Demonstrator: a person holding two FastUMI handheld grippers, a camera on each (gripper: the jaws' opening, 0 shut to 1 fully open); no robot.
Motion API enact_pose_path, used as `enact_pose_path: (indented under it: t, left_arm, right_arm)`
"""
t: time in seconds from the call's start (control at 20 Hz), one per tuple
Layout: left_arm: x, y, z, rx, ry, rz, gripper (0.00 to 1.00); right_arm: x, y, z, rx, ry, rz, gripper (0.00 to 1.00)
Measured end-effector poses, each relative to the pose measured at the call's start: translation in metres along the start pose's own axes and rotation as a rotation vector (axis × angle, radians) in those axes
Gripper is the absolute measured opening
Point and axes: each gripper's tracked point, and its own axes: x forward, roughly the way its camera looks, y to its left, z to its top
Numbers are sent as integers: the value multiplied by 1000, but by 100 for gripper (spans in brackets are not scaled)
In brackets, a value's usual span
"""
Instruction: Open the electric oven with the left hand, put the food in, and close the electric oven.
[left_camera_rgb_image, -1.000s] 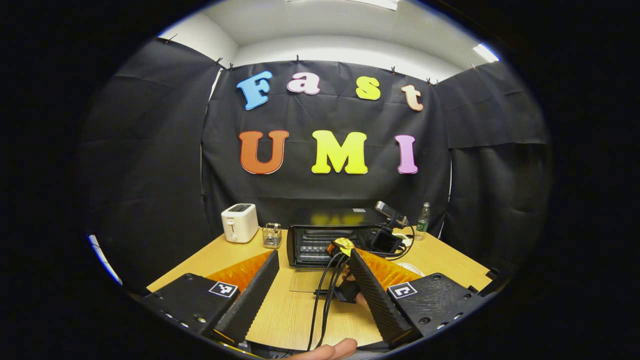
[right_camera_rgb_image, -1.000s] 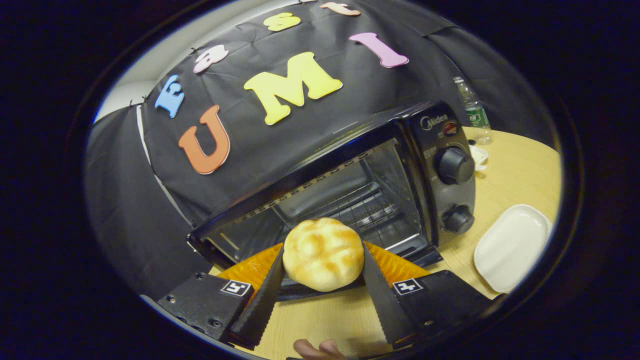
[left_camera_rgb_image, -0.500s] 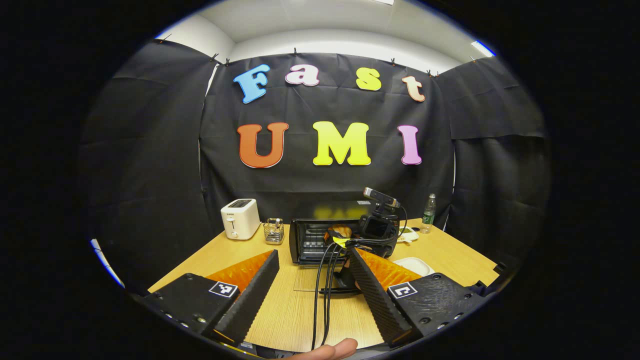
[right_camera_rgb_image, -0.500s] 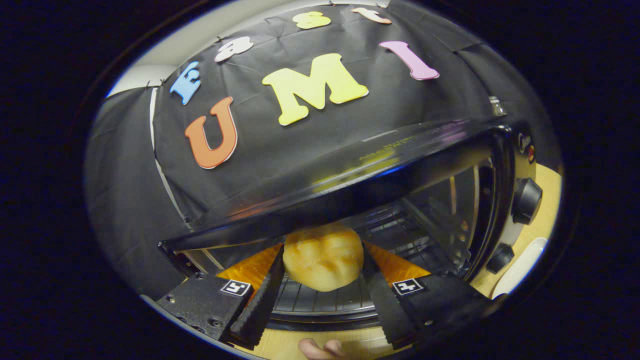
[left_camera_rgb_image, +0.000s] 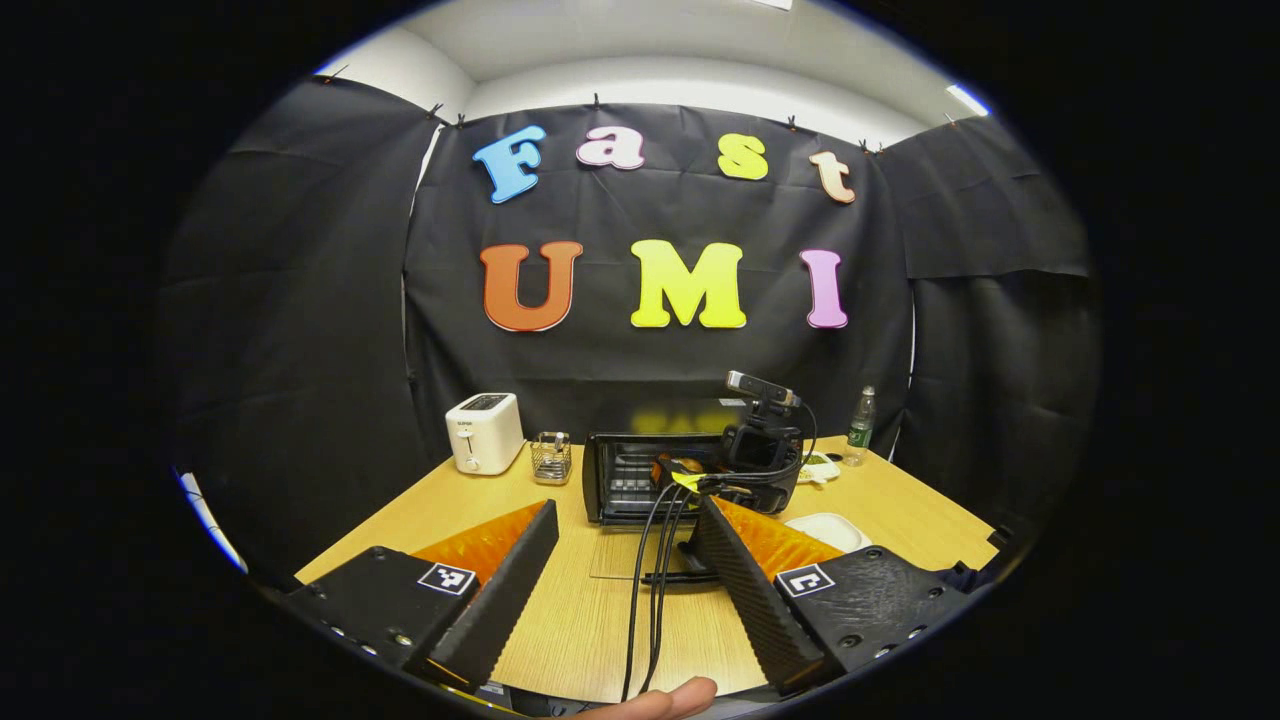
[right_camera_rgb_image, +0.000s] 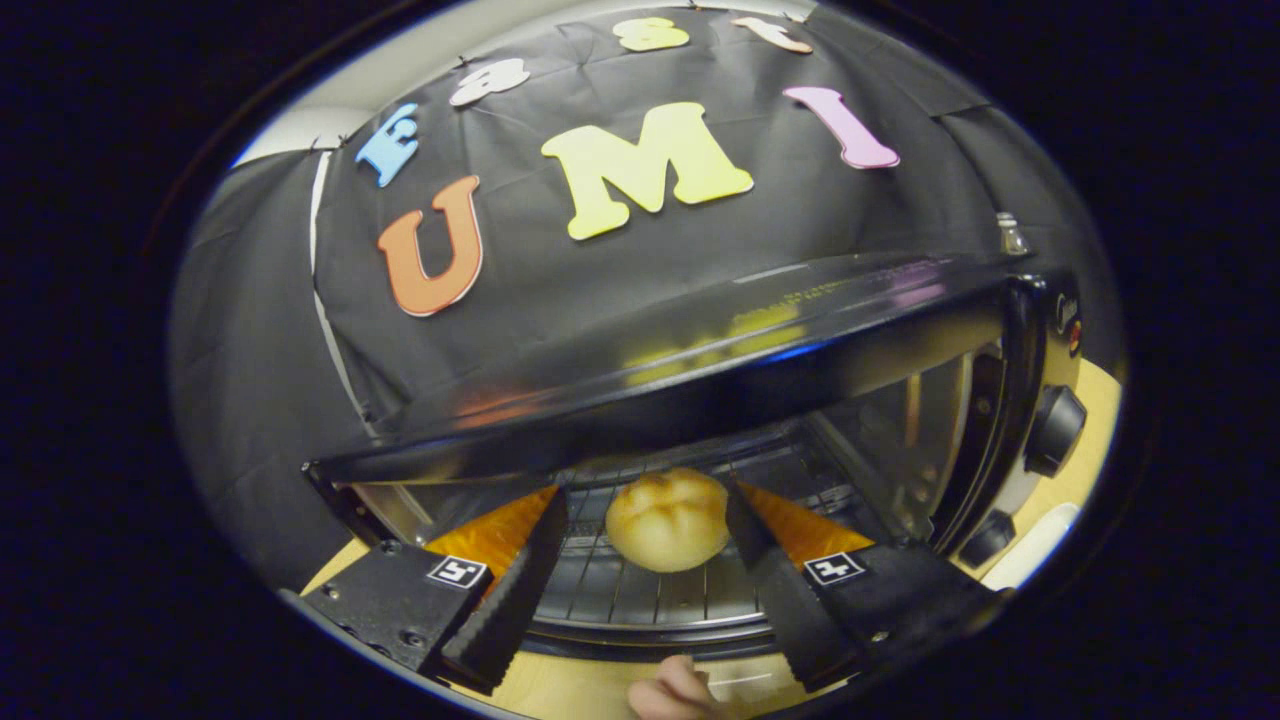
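Right gripper view: a bun (right_camera_rgb_image: 668, 519) is being left on the open oven's (right_camera_rgb_image: 700, 400) rack between parted fingers (right_camera_rgb_image: 510, 600), its door not yet closed.

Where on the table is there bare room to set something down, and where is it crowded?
Bare wood lies on the table between the toaster and the left gripper. It is crowded in front of the oven: open door, cables, and the right gripper. The white plate takes the oven's right.
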Motion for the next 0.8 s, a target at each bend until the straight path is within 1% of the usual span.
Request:
enact_pose_path:
  t: [0.2, 0.35, 0.45, 0.55, 0.6, 0.7, 0.8]
  left_arm:
    - [-4, -3, -2, -8, 3, -2, 94]
    - [-4, -6, -7, -2, 15, 2, 94]
    - [-2, -9, -9, -5, 23, 1, 94]
    - [2, -13, -13, -18, 38, -10, 93]
    - [4, -14, -15, -26, 47, -12, 93]
    - [12, -14, -20, -36, 67, -11, 94]
    - [22, -16, -25, -41, 90, -15, 94]
  right_arm:
    - [-37, -4, 3, 3, -7, 28, 96]
    - [-75, -2, 13, 13, -32, 73, 96]
    - [-106, -6, 27, 27, -60, 94, 97]
    - [-137, -13, 43, 10, -87, 100, 96]
    - [-154, -16, 51, -5, -106, 101, 96]
    - [-187, -28, 71, -48, -147, 80, 96]
    - [-223, -32, 97, -84, -204, 79, 96]
